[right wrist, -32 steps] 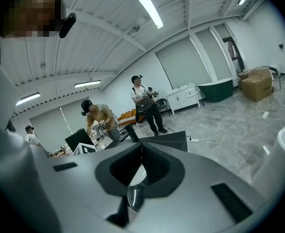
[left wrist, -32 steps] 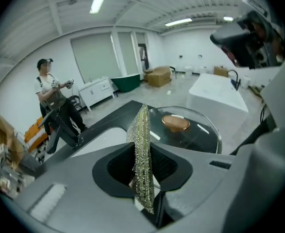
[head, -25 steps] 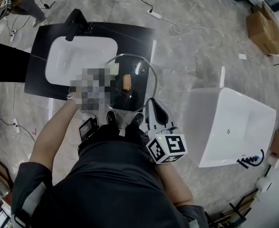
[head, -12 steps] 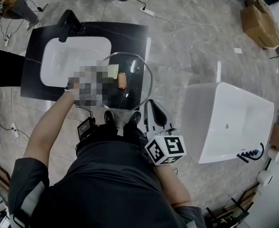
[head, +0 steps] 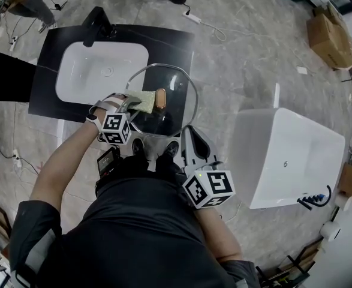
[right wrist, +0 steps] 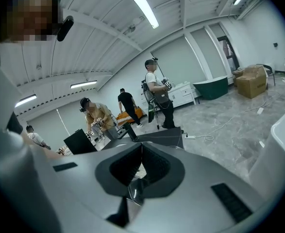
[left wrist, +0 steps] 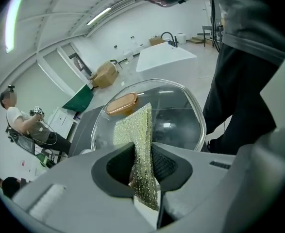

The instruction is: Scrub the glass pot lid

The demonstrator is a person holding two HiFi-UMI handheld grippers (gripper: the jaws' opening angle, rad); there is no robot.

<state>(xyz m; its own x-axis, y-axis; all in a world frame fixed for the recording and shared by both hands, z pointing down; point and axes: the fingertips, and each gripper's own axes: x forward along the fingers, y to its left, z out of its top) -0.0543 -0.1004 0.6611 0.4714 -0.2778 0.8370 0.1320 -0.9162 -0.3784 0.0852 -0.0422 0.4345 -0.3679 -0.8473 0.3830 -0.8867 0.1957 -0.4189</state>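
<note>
The glass pot lid [head: 174,86] with a copper handle [head: 160,98] is held in the air over the edge of the black counter. My left gripper [head: 129,103] is shut on a yellow-green sponge [head: 143,101], which lies on the glass just left of the handle. In the left gripper view the sponge [left wrist: 141,140] stands up between the jaws of that gripper [left wrist: 143,152], with the lid [left wrist: 181,115] and handle [left wrist: 120,104] beyond. My right gripper [head: 186,135] is shut on the lid's near rim; a sliver of glass rim [right wrist: 131,192] shows in its jaws [right wrist: 141,168].
A black counter [head: 176,44] with a white sink [head: 101,71] and a dark faucet [head: 95,21] lies under and left of the lid. A white tub [head: 289,158] stands at the right. Cardboard boxes [head: 333,35] sit at the far right. Several people [right wrist: 157,93] stand beyond.
The sponge in my left gripper has slid over the glass to sit close beside the copper handle. The right gripper has kept its hold on the rim.
</note>
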